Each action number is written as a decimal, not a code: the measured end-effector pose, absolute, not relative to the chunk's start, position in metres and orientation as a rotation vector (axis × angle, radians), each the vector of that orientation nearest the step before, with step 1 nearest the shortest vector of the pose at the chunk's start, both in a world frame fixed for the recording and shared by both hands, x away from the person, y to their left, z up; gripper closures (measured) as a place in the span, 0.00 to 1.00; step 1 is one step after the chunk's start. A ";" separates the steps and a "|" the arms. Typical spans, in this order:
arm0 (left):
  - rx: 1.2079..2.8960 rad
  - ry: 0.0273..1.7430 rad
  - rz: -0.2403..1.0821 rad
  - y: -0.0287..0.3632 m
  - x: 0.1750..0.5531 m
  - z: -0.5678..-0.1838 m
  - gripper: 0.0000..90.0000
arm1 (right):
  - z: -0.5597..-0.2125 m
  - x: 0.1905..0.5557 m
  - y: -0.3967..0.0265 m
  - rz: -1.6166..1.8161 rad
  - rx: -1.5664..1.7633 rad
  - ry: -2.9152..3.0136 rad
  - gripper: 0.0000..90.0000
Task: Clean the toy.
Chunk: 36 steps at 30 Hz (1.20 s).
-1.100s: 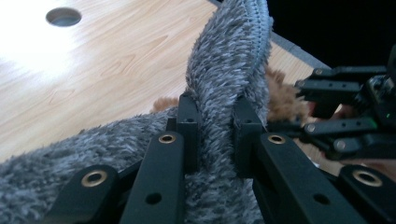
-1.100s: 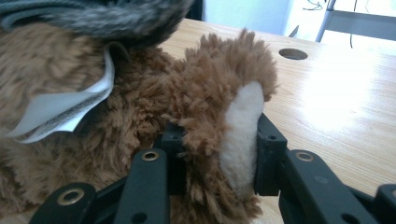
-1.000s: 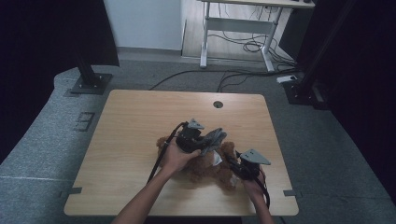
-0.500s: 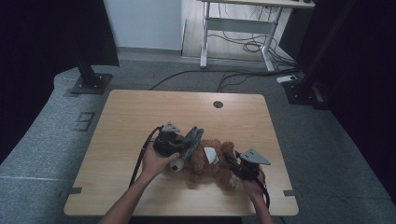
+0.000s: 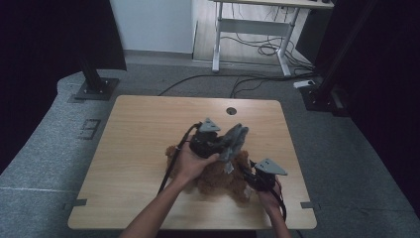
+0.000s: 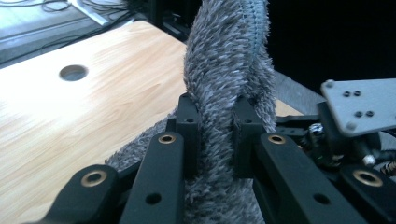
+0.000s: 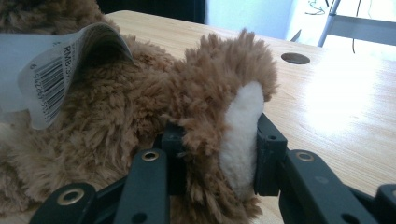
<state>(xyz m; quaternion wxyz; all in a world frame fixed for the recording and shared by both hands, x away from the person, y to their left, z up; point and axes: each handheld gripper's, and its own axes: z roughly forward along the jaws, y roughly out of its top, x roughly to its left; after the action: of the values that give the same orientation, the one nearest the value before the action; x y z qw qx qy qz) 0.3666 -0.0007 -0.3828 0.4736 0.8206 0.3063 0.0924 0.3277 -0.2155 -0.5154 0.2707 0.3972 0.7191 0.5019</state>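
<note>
Grey plush cloth (image 6: 224, 88) was pinched between the closed jaws of the left gripper (image 5: 236, 135) and held raised above the brown teddy bear (image 5: 218, 174), which lay on the table (image 5: 138, 129) near its front edge. Further right, the bear's paw (image 7: 233, 126), with its cream pad, was clamped in the right gripper (image 5: 246, 173), low against the tabletop. Dressing or undressing of the bear appeared to be in hand; judged next, the cloth was to be drawn over or off the body while the paw was kept anchored.
</note>
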 end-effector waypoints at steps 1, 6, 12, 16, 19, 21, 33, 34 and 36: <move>2.033 0.744 0.213 -0.009 0.367 -0.388 0.86 | -0.515 0.328 -0.215 1.352 1.069 1.934 0.72; 2.128 0.799 0.169 -0.028 0.374 -0.427 0.86 | -0.515 0.326 -0.216 1.346 1.066 1.940 0.72; 2.095 0.835 0.142 -0.004 0.370 -0.436 0.86 | -0.516 0.327 -0.216 1.353 1.065 1.941 0.72; 2.086 0.849 0.156 0.016 0.366 -0.436 0.86 | -0.516 0.327 -0.217 1.357 1.065 1.935 0.72; 2.068 0.879 0.166 0.034 0.366 -0.435 0.86 | -0.517 0.327 -0.217 1.361 1.062 1.934 0.72; 2.052 0.899 0.164 0.045 0.367 -0.435 0.86 | -0.517 0.327 -0.217 1.363 1.057 1.934 0.72; 1.971 0.943 0.191 0.095 0.367 -0.427 0.86 | -0.517 0.327 -0.217 1.373 1.043 1.936 0.72; 1.964 0.956 0.199 0.100 0.367 -0.426 0.86 | -0.517 0.327 -0.217 1.373 1.043 1.936 0.72; 1.959 0.979 0.228 0.113 0.368 -0.425 0.86 | -0.517 0.327 -0.217 1.372 1.045 1.935 0.72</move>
<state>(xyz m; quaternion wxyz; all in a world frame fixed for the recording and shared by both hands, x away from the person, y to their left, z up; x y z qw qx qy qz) 0.3677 0.1126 -0.4253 0.4529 0.7932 0.3965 0.0925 0.3269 -0.2174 -0.5172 0.2714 0.3879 0.7186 0.5094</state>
